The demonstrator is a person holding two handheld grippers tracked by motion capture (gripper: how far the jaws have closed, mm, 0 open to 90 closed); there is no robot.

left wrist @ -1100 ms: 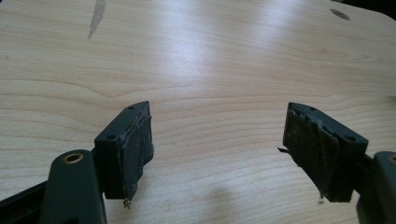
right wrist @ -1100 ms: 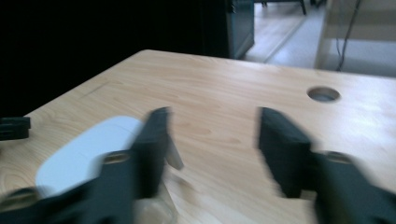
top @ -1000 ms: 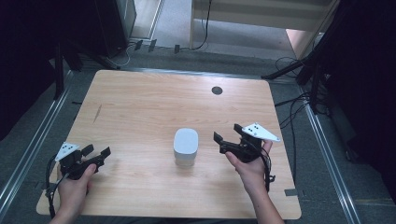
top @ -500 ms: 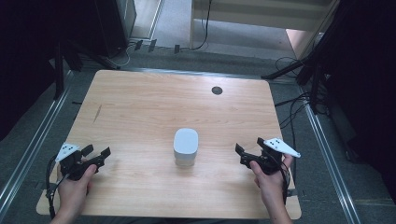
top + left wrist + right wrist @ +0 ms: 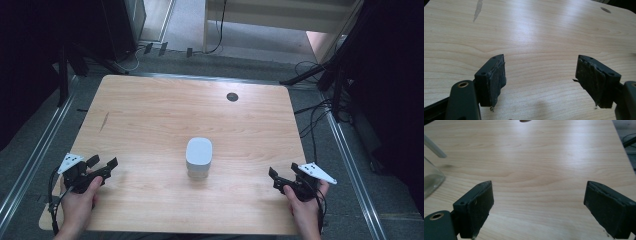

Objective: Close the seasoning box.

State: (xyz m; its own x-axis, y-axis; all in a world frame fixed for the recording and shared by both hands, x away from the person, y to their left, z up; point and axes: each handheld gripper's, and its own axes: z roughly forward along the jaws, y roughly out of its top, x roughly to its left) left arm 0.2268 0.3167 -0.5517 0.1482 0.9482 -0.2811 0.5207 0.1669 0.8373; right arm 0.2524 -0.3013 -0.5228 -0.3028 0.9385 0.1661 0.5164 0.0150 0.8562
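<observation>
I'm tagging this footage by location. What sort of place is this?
Probably a lab or recording workspace, not a home: a bare wooden table stands inside metal floor rails, with loose cables around it and a person holding a tool in each hand.

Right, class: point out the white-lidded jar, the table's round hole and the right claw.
White-lidded jar (image 5: 199, 151), high view, on its lid.
Round hole (image 5: 232, 96), high view, its centre.
Right claw (image 5: 285, 177), high view, midway between fingertips.

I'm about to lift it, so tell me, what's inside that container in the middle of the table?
The container stands upright with a white lid on top, which covers the inside from above. In the right gripper view, its clear wall looks empty, but most is out of frame.
</observation>
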